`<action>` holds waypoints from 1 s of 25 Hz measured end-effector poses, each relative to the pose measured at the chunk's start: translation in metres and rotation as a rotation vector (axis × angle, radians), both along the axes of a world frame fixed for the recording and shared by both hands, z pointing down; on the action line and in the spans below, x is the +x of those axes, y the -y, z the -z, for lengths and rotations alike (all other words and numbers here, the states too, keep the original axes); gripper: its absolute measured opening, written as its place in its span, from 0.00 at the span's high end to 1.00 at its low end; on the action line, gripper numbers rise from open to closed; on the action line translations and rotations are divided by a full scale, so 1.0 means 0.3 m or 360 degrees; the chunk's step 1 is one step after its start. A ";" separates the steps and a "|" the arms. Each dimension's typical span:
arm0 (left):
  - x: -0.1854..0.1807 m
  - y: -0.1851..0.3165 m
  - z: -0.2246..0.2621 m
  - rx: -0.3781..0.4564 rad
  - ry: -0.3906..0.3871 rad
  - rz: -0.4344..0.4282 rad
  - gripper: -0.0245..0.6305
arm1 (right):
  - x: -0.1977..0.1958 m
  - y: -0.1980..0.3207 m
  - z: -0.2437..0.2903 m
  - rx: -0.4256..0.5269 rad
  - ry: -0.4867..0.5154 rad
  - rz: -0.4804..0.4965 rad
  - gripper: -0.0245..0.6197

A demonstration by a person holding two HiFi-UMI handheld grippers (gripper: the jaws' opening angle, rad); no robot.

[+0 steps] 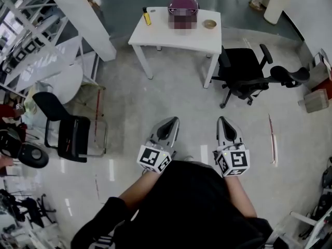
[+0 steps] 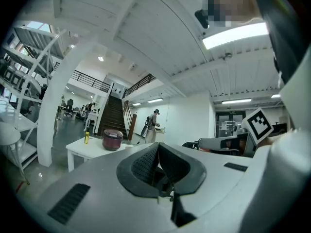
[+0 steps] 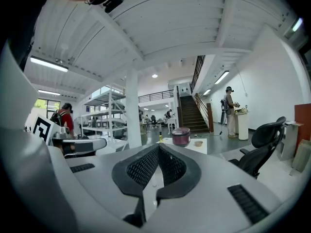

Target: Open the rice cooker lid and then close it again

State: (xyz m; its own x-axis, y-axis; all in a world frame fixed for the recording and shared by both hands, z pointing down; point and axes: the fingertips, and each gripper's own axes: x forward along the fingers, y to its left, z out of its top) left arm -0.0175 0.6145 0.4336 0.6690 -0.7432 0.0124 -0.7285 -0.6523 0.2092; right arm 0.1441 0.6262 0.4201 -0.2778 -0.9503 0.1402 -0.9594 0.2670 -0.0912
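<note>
A dark red rice cooker point(image 1: 182, 8) with its lid down stands on a white table point(image 1: 155, 32) far ahead of me. It shows small in the left gripper view as the rice cooker point(image 2: 112, 139) and in the right gripper view as the rice cooker point(image 3: 181, 136). My left gripper point(image 1: 168, 126) and right gripper point(image 1: 227, 127) are held side by side over the floor, well short of the table. Both are shut with nothing between the jaws. The left gripper point(image 2: 158, 160) and right gripper point(image 3: 158, 155) show their pads pressed together.
A yellow bottle point(image 1: 147, 16) and a small bowl point(image 1: 209, 24) share the table. A black office chair point(image 1: 244, 71) stands right of it, a black chair point(image 1: 67, 126) and a round white table point(image 1: 62, 82) at left. A person point(image 3: 229, 111) stands by a far counter.
</note>
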 end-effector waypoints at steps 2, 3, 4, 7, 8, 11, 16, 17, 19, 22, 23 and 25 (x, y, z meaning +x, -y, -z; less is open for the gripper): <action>-0.002 -0.006 -0.005 -0.0007 0.0001 -0.0003 0.96 | 0.002 -0.006 -0.005 0.0007 0.0001 -0.0009 0.97; -0.003 -0.009 -0.005 -0.0008 0.0004 -0.0004 0.96 | 0.001 -0.010 -0.007 0.0005 -0.0005 -0.0010 0.97; -0.006 -0.013 -0.005 -0.0007 0.0009 -0.0003 0.96 | -0.002 -0.012 -0.008 -0.0001 -0.0006 -0.0007 0.97; -0.016 -0.020 -0.008 -0.0012 0.0009 -0.0006 0.96 | -0.012 -0.019 -0.010 -0.0021 0.0037 0.0015 0.97; -0.018 -0.023 -0.010 -0.0017 0.0004 -0.0014 0.96 | -0.014 -0.021 -0.009 -0.0022 0.0047 0.0020 0.97; -0.026 -0.029 -0.019 -0.0025 0.0004 -0.0033 0.96 | -0.018 -0.027 -0.006 -0.0016 0.0041 0.0035 0.96; -0.057 -0.026 -0.043 -0.0065 -0.0018 -0.0044 0.71 | -0.024 -0.027 -0.029 -0.0045 0.0059 0.0063 0.65; -0.064 -0.026 -0.042 -0.0054 -0.0019 -0.0033 0.68 | -0.024 -0.028 -0.037 -0.0048 0.0064 0.0074 0.60; -0.073 -0.025 -0.039 -0.0032 -0.0013 -0.0018 0.62 | -0.018 -0.032 -0.047 -0.0052 0.0057 0.0093 0.59; -0.082 -0.021 -0.052 -0.0060 -0.0014 0.0000 0.60 | -0.008 -0.031 -0.060 -0.0063 0.0060 0.0107 0.59; -0.084 -0.022 -0.057 -0.0079 -0.0018 -0.0002 0.59 | -0.006 -0.031 -0.066 -0.0069 0.0069 0.0110 0.59; -0.084 -0.025 -0.067 -0.0106 -0.0018 -0.0018 0.59 | -0.007 -0.028 -0.071 -0.0079 0.0076 0.0117 0.59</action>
